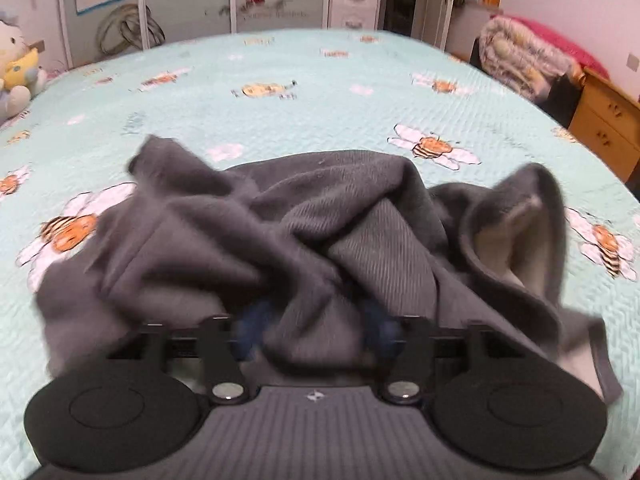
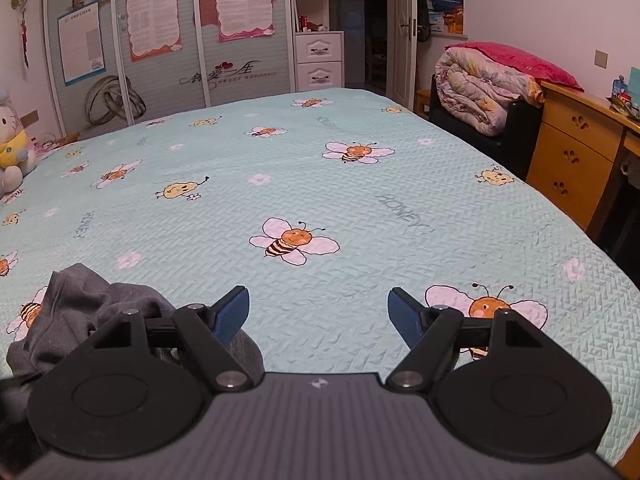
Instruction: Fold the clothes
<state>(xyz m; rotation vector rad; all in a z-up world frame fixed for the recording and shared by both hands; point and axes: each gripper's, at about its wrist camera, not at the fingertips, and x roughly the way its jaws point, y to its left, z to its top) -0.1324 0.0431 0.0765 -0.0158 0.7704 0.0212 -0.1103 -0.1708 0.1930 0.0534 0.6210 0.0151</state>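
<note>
A dark grey garment (image 1: 280, 224) with a pale lining lies crumpled on the mint bee-print bedspread (image 1: 320, 92). My left gripper (image 1: 316, 328) is pushed into its near edge. Its blue fingers (image 1: 252, 328) stand apart, with a bunch of cloth lying between and over them; the picture is blurred there. In the right wrist view the same garment (image 2: 92, 300) sits at the lower left, beside and partly under the left finger. My right gripper (image 2: 318, 312) hovers open over the bare bedspread (image 2: 320, 184), holding nothing.
A plush toy (image 2: 12, 148) sits at the bed's left edge. A rolled quilt (image 2: 476, 88) on a dark chair and a wooden dresser (image 2: 576, 152) stand to the right. A wardrobe (image 2: 160, 40) and white drawers (image 2: 320, 60) lie beyond the bed.
</note>
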